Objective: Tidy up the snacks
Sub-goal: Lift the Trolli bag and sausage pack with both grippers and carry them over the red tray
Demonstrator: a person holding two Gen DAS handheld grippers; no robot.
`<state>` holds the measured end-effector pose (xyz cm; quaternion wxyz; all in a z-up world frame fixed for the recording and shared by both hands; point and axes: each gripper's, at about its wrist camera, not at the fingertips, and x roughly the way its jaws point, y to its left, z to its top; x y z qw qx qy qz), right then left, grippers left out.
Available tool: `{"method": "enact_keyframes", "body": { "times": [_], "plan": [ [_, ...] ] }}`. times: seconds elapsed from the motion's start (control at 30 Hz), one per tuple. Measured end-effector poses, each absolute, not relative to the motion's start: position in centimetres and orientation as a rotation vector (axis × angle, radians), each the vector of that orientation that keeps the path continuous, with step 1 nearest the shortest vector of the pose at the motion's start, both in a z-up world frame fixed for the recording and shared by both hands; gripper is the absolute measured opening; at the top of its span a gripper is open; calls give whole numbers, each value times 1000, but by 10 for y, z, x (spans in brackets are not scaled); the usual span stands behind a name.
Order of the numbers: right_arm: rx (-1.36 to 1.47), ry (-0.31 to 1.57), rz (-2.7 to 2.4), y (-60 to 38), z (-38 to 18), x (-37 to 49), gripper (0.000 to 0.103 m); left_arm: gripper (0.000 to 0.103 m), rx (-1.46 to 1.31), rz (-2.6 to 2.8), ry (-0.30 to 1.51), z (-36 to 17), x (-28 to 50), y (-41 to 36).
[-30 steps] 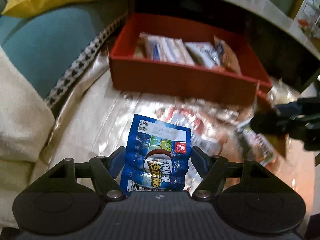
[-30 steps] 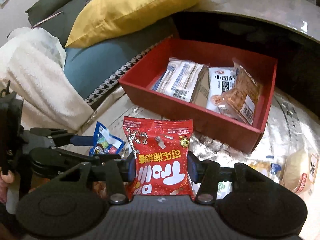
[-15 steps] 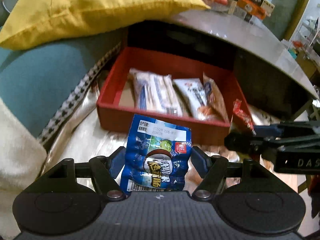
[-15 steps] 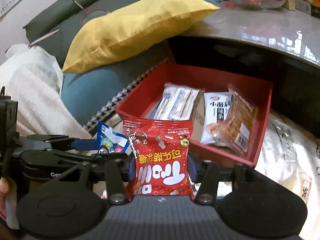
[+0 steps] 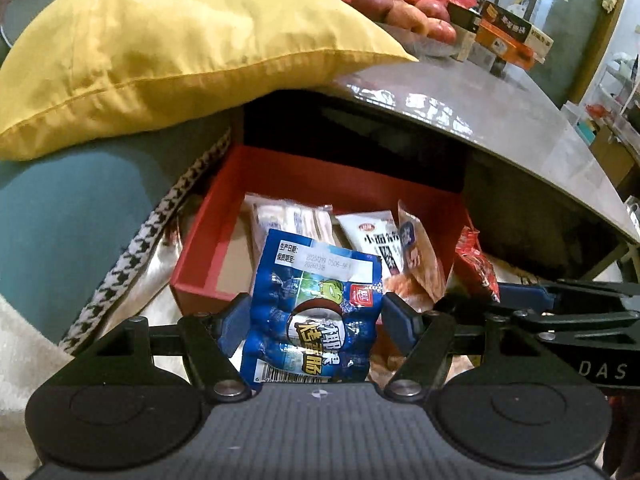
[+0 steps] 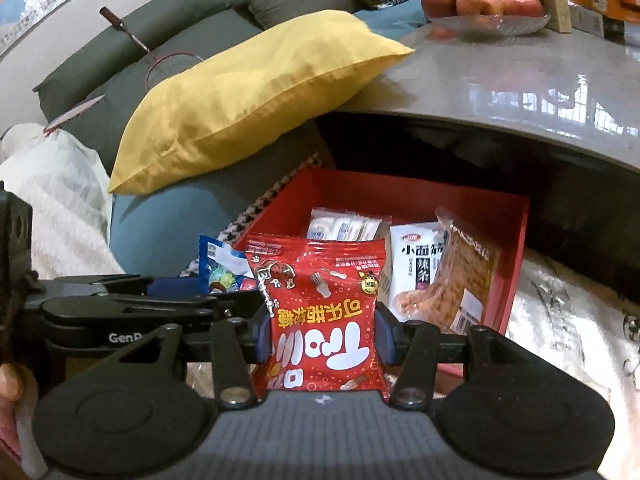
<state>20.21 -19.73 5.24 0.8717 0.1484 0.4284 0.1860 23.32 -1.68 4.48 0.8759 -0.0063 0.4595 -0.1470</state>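
My left gripper (image 5: 314, 318) is shut on a blue sausage packet (image 5: 316, 304) and holds it up in front of the red box (image 5: 208, 236). My right gripper (image 6: 322, 334) is shut on a red candy packet (image 6: 324, 316), also raised before the red box (image 6: 516, 260). The box holds several snack packs: a striped white pack (image 5: 292, 220), a white noodle pack (image 6: 416, 264) and an orange-brown pack (image 6: 460, 284). The blue packet also shows in the right wrist view (image 6: 222, 266), the red one in the left wrist view (image 5: 478, 266).
A yellow pillow (image 5: 160, 64) lies on a teal cushion (image 5: 68, 220) left of the box. A grey table top (image 6: 520, 92) overhangs the box, with a bowl of apples (image 6: 484, 0) and cartons on it. A white blanket (image 6: 60, 208) is at left.
Both grippers have risen and tilted up with their packets. The box now sits lower and farther in view, and the table top and apples have come into sight.
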Motion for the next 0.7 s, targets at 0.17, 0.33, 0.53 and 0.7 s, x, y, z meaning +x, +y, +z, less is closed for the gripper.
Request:
{"method": "enact_keyframes", "body": {
  "times": [0.17, 0.33, 0.53, 0.7],
  "plan": [
    [319, 883, 371, -200, 53, 209, 45, 76, -15, -283, 945, 47, 244, -18],
    [329, 871, 351, -203, 54, 218, 45, 76, -12, -270, 932, 48, 256, -22],
    [335, 855, 329, -204, 52, 232, 45, 76, 6, -256, 928, 43, 270, -32],
    [333, 863, 310, -205, 45, 242, 45, 76, 18, -233, 931, 38, 281, -38]
  ]
}}
